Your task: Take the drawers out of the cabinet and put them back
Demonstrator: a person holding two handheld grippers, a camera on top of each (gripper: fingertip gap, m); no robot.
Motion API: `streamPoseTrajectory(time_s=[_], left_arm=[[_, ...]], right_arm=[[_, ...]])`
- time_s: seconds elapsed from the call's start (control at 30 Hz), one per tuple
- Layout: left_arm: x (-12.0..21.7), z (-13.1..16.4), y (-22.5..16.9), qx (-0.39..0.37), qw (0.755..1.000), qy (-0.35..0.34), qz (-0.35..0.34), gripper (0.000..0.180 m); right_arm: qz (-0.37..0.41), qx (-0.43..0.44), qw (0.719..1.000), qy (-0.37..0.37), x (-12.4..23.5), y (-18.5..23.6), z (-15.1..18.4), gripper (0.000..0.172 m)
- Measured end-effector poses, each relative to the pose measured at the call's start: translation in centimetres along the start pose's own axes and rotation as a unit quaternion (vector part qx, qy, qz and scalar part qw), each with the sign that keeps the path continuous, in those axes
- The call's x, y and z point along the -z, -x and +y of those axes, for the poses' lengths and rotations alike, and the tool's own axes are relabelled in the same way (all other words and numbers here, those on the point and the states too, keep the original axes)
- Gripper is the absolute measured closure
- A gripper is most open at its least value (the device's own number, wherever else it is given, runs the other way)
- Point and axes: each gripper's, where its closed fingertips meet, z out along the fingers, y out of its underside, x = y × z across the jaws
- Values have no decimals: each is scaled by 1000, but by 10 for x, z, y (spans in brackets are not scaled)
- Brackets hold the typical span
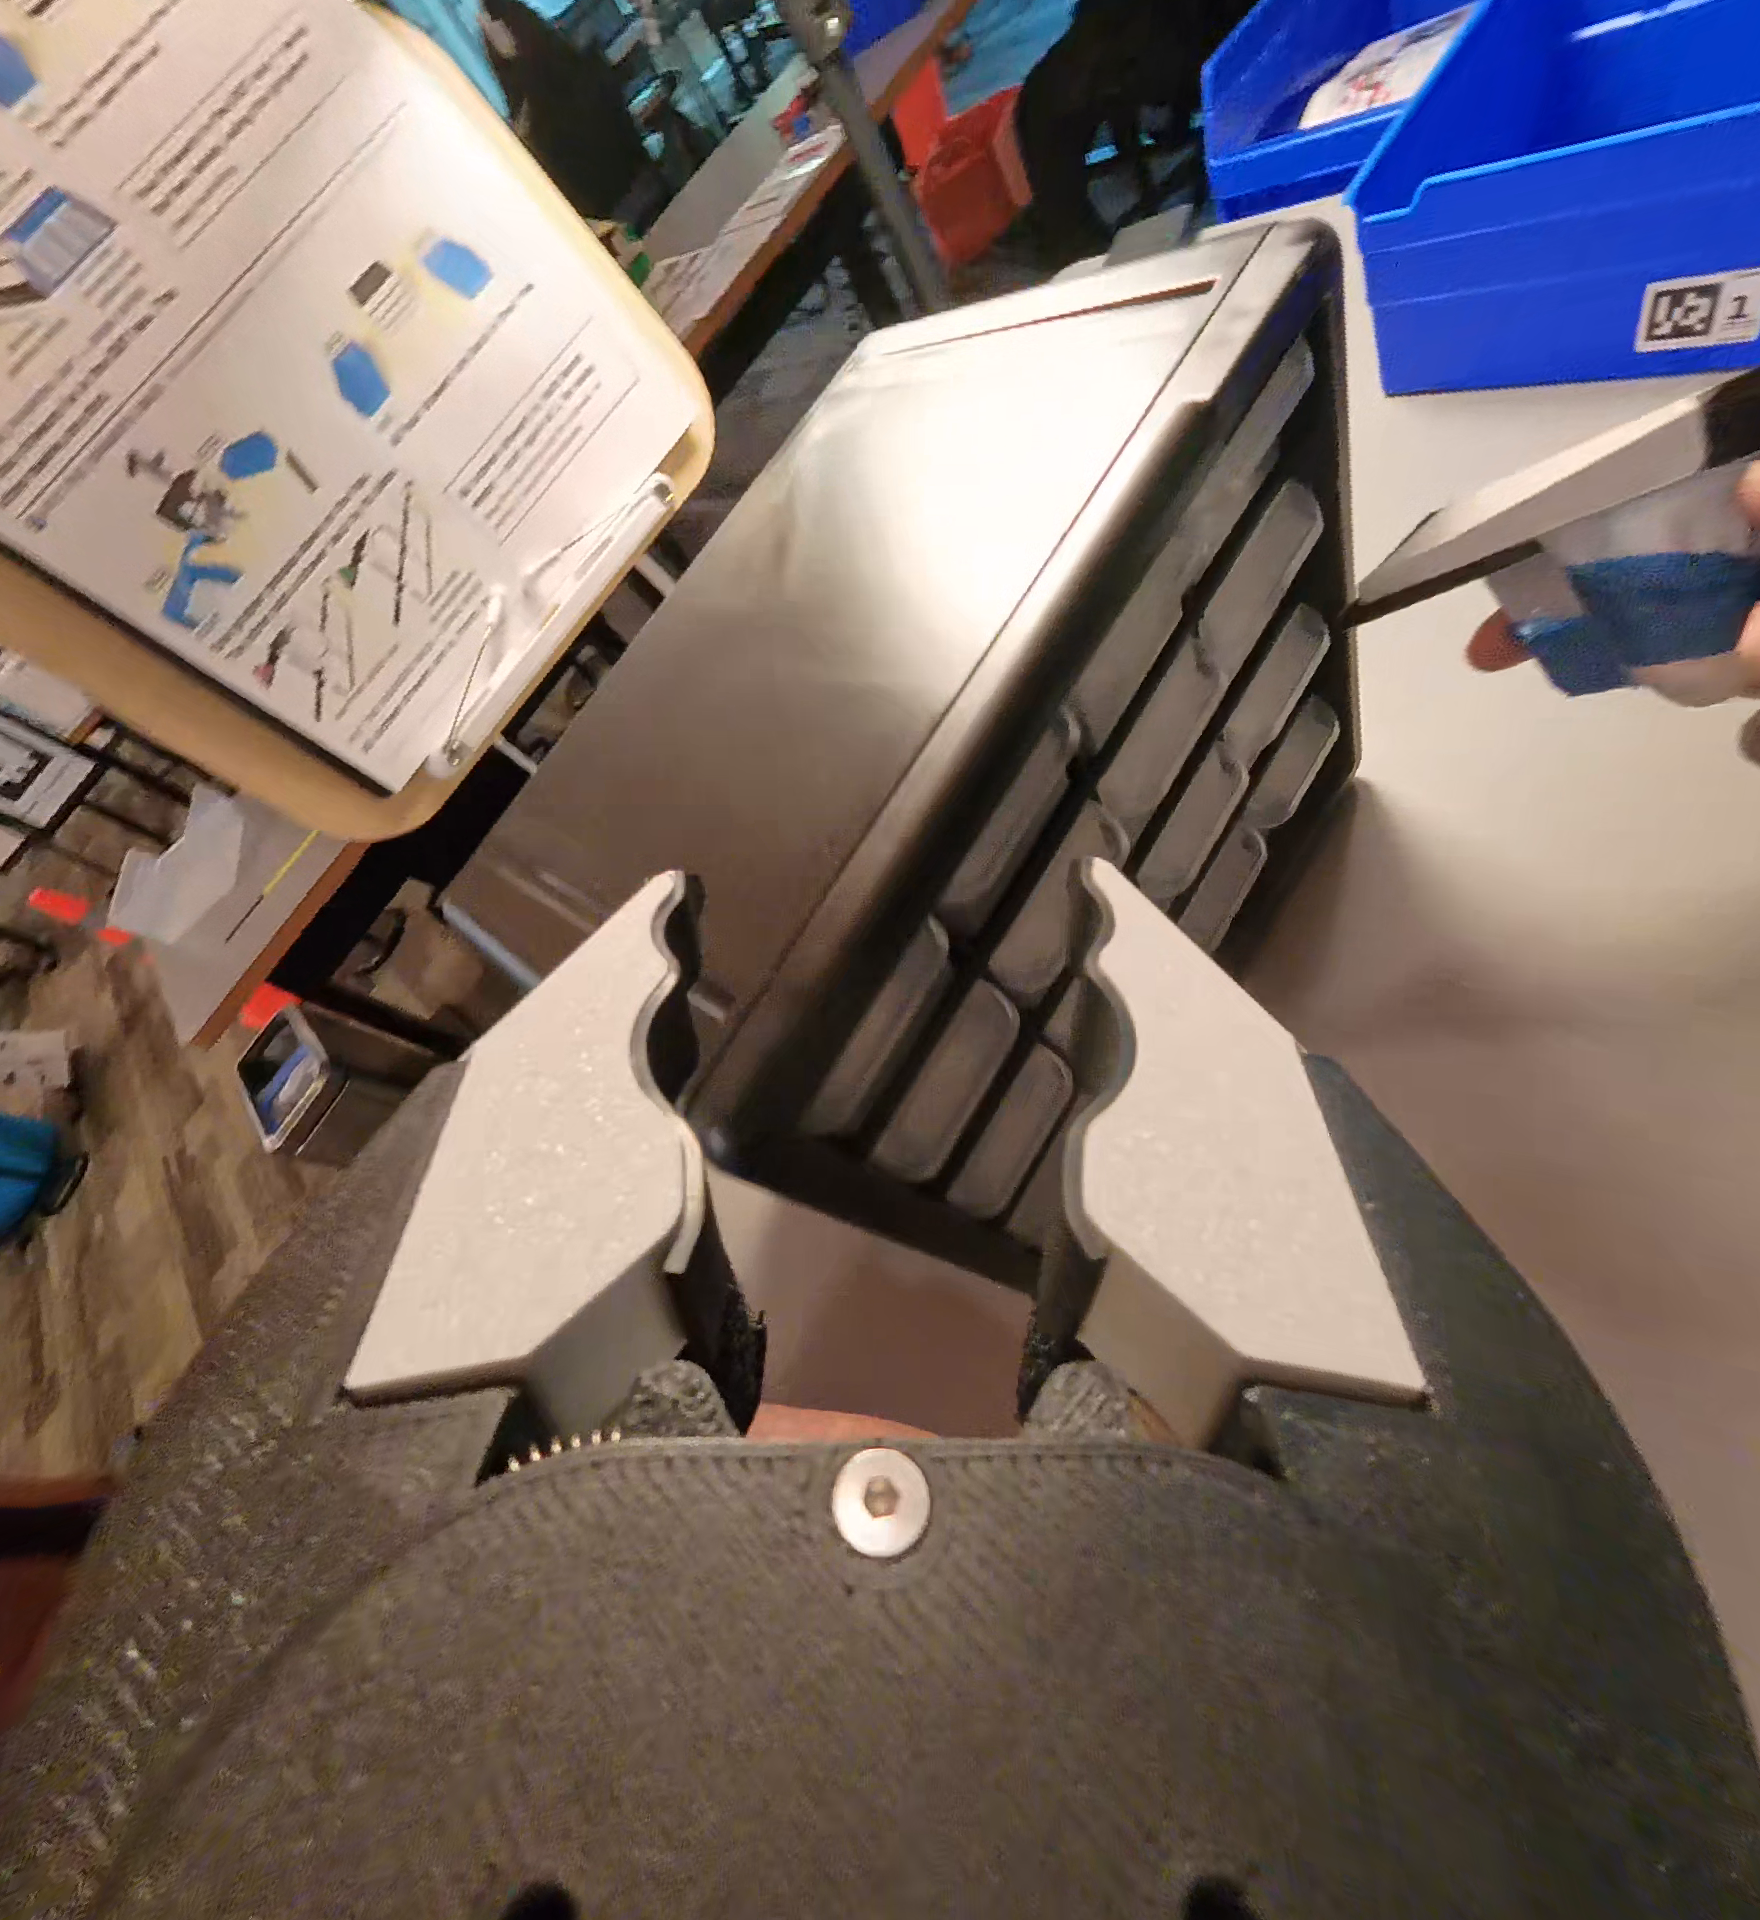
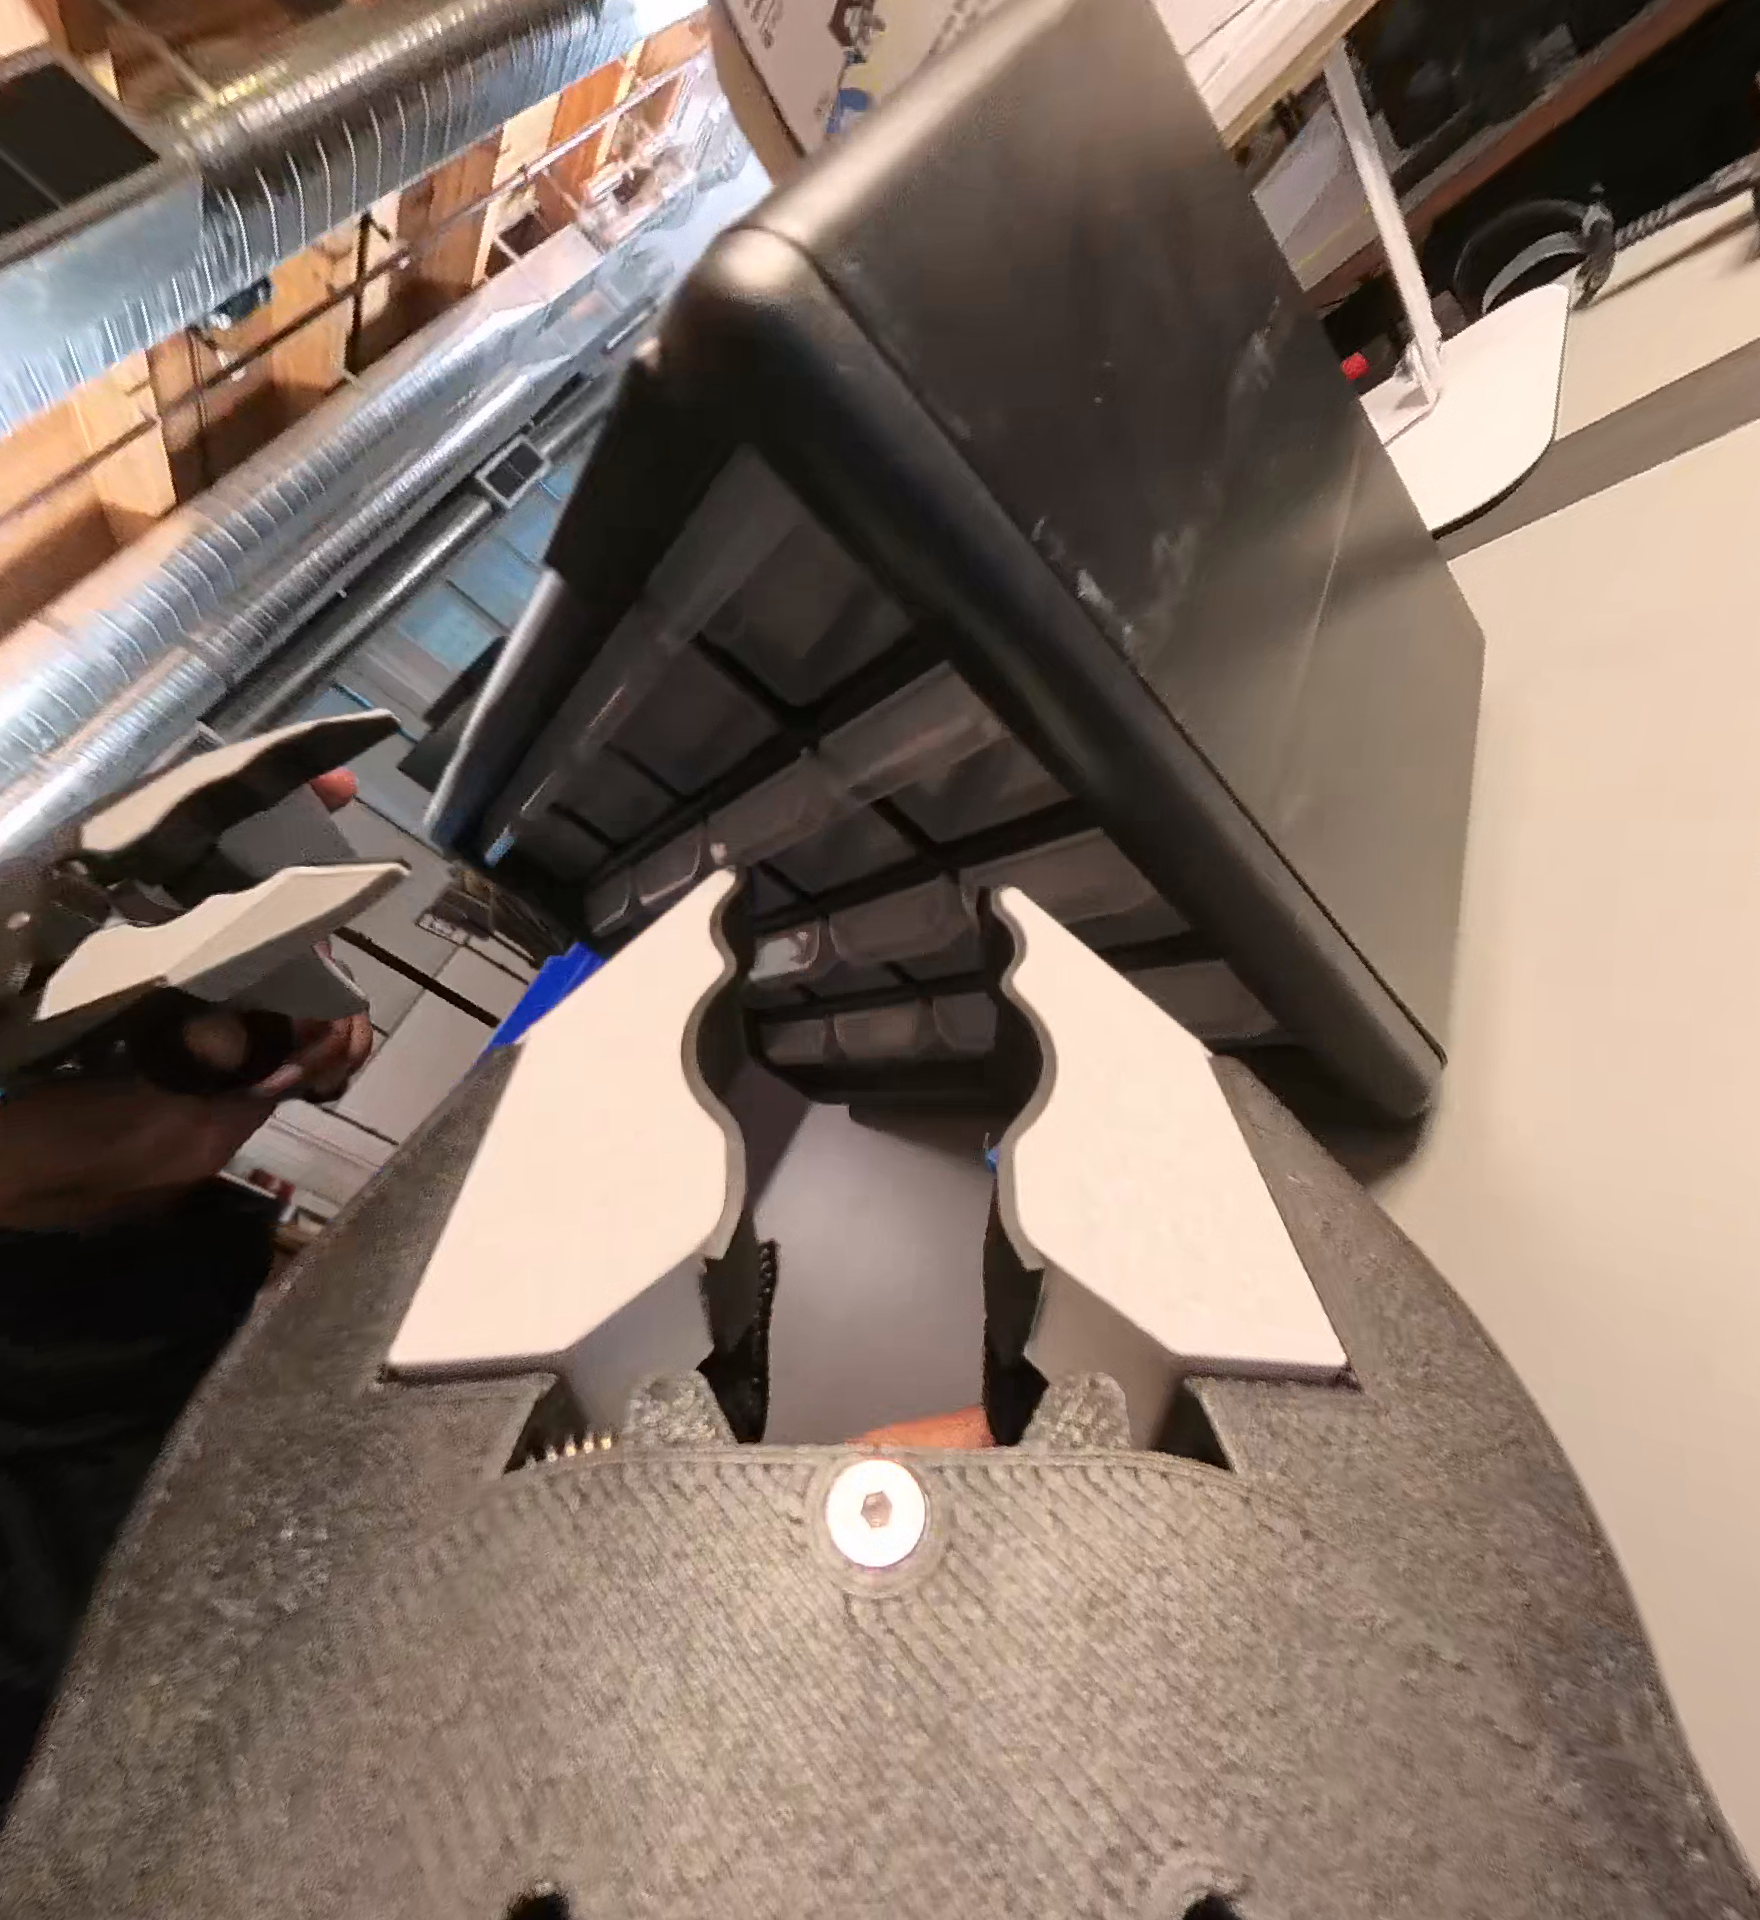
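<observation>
My left gripper [image 1: 881, 914] and right gripper [image 2: 865, 914] are both spread wide and hold nothing, the black cabinet [image 1: 855, 623] stands on the table [image 1: 1530, 1039] at twelve o'clock with drawers [image 2: 897, 920] all in, so next I must pinch one drawer front.

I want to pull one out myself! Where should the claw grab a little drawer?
Probably by the small lip sticking out of a drawer front, coming straight at the open face of the black cabinet. The drawers sit flush side by side, so only the lips offer a hold.

One black cabinet [image 1: 855, 644], two blue bins [image 1: 1582, 208] (stacked), two grippers [image 1: 881, 904].
</observation>
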Motion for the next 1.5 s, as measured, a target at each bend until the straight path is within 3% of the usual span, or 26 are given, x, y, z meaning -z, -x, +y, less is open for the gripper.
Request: streamPoseTrajectory(time_s=[0.17, 0.33, 0.5, 0.6, 1.03, 1.23, 1.5], left_arm=[[-24, -20, 4, -37, 998, 0, 55, 110], [-43, -14, 0, -37, 994, 38, 93, 112], [-50, -10, -4, -11, 995, 25, 94, 110], [-49, -12, -2, -16, 997, 2, 71, 108], [-48, -12, -1, -21, 998, -6, 53, 103], [-48, -12, -1, -19, 998, -10, 51, 102], [-48, -12, -1, -16, 998, -11, 52, 102]], right_arm=[[-5, -10, 1000, -14, -17, -6, -8, 127], [-33, -49, 997, -41, -24, -6, -16, 134], [-50, -49, 995, -76, -25, -6, -15, 157], [-70, -51, 992, -94, -18, 0, -12, 165], [-160, -97, 970, -154, 63, 39, 18, 168], [-134, -117, 974, -142, 69, 42, 18, 168], [-157, -124, 968, -150, 80, 47, 39, 168]])
